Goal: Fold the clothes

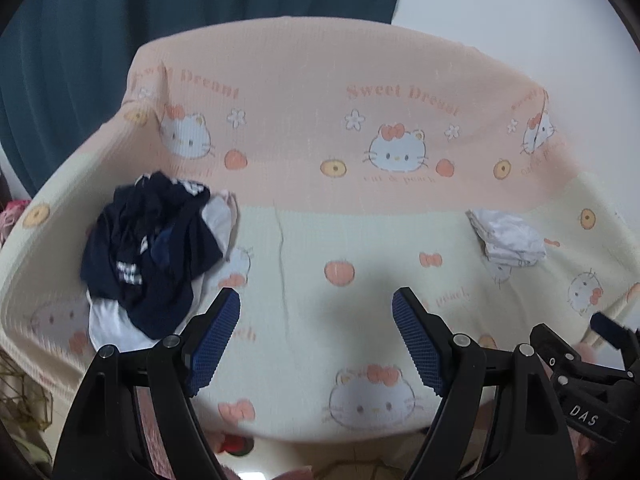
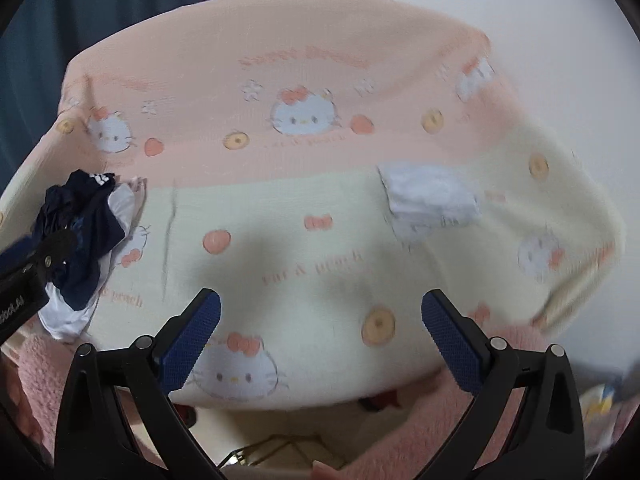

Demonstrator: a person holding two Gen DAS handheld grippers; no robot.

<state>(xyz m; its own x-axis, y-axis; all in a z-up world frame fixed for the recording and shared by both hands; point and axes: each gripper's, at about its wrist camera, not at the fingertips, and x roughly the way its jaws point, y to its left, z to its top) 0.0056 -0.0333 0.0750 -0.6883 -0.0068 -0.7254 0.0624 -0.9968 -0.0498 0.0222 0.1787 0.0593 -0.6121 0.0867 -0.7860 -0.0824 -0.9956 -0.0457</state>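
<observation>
While both grippers hover above the cat-and-peach printed sheet (image 1: 320, 240), you hold nothing in either one. Your left gripper (image 1: 316, 308) has its blue-padded jaws spread wide over the cream half of the sheet, and your right gripper (image 2: 320, 308) is spread just as wide and equally empty. The clothes lie in two places. A crumpled heap of navy and white garments (image 1: 152, 256) sits on the left side of the sheet, just beyond your left gripper's left finger; in the right wrist view the same heap (image 2: 86, 240) appears at the far left, partly behind the body of your other gripper. A small folded white garment (image 1: 506, 240) rests on the right side of the sheet, well apart from the heap, near the line where the pink band meets the cream; the right wrist view (image 2: 430, 196) shows it blurred. A teal curtain (image 1: 160, 40) hangs behind the sheet.
</observation>
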